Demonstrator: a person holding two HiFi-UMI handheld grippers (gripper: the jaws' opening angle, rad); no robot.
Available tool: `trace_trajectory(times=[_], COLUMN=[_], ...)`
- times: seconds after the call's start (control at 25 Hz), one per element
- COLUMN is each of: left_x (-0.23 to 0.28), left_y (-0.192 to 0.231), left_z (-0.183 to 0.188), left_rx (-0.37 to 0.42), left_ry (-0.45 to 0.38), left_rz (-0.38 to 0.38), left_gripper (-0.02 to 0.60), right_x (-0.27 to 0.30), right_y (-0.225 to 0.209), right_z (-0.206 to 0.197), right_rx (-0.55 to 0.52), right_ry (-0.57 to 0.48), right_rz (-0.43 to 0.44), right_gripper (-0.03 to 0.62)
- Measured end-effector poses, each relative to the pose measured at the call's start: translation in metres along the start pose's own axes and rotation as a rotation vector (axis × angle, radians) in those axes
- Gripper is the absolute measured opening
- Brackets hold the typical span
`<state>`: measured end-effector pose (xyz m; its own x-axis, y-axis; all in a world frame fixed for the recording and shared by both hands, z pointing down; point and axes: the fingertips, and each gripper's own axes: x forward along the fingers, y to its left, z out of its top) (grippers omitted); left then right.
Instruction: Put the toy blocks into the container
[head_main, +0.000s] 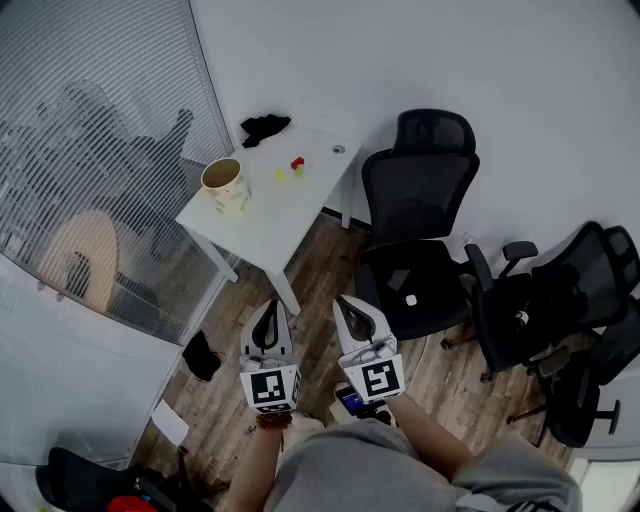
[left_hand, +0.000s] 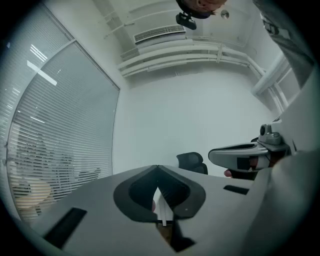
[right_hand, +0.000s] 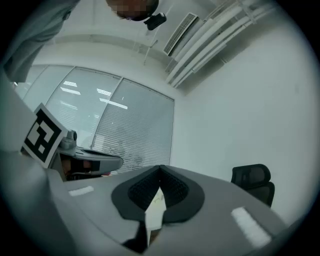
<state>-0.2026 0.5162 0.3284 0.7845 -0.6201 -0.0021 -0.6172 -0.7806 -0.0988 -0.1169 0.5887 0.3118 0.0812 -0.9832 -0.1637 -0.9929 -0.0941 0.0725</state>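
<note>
On the white table (head_main: 290, 215), well ahead of both grippers, the red block (head_main: 297, 162) and yellow blocks (head_main: 279, 175) lie beside the cup (head_main: 224, 181). The left gripper (head_main: 268, 303) and right gripper (head_main: 340, 300) both have jaws together, nothing held. Office chairs (head_main: 418, 190) stand to the right.

Left gripper (head_main: 269, 308) and right gripper (head_main: 346, 304) hold fingers closed.

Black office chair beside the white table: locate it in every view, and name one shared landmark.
Head view: black office chair upper centre, right of the white table.
Left gripper view: only its back shows, low, just right of centre.
Right gripper view: lower right, back only.
Shared landmark: the slatted window blinds.
</note>
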Motion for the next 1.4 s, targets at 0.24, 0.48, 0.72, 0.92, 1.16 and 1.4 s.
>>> trace_trajectory(times=[0.24,0.48,0.72,0.92,1.16,1.4], left_x=[0.033,0.06,0.09,0.117,0.159,0.211], left_y=[-0.03,-0.039,-0.022,0.0,0.038,0.087], left_z=[-0.007,-0.01,-0.017,-0.034,-0.049,-0.06], left_rx=[0.02,0.025,0.018,0.001,-0.026,-0.068], left_ry=[0.009,0.021,0.031,0.051,0.054,0.034], left_rz=[-0.019,-0.018,0.0,0.008,-0.016,-0.036], left_gripper=[0.008,0.008,0.008,0.008,0.008,0.008], right_x=[0.006,0.028,0.06,0.095,0.156,0.226], right_y=[-0.041,-0.058,-0.066,-0.073,-0.078,-0.074], right_z=[-0.018,-0.03,-0.043,-0.056,-0.073,-0.089], right_rx=[-0.026,-0.031,-0.033,-0.04,-0.048,-0.086], right_ry=[0.03,0.064,0.085,0.104,0.123,0.17], right_rz=[0.01,0.051,0.07,0.085,0.069,0.072], right_gripper=[0.011,0.012,0.051,0.069,0.08,0.092])
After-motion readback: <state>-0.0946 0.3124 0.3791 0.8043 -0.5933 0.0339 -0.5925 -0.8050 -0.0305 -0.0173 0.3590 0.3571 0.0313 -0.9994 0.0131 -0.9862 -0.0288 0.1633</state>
